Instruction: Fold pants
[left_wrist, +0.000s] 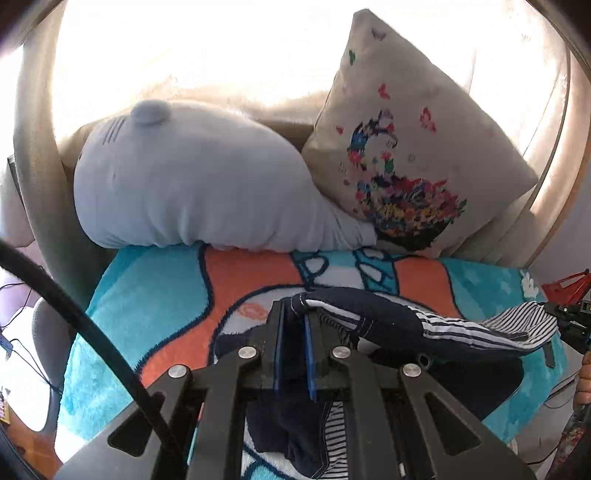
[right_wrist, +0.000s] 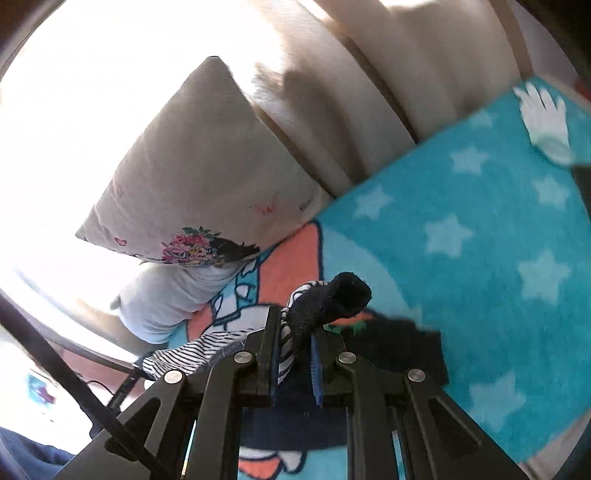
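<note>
Small dark navy pants (left_wrist: 384, 317) with white side stripes and a striped lining hang stretched between my two grippers above a bright cartoon blanket (left_wrist: 147, 295). My left gripper (left_wrist: 293, 314) is shut on one navy corner of the pants, and the rest drapes off to the right. At the right edge of that view the right gripper (left_wrist: 569, 317) holds the striped far end. In the right wrist view my right gripper (right_wrist: 295, 332) is shut on a bunch of the pants (right_wrist: 332, 295), navy cloth and striped lining sticking up past the fingers. More pants cloth hangs below both grippers.
A pale blue plush whale (left_wrist: 192, 177) and a cream pillow with a flower print (left_wrist: 406, 147) lean against the beige sofa back (right_wrist: 369, 110). A white glove shape (right_wrist: 543, 118) lies at the blanket's (right_wrist: 480, 221) far corner. A black cable (left_wrist: 74, 310) crosses the left side.
</note>
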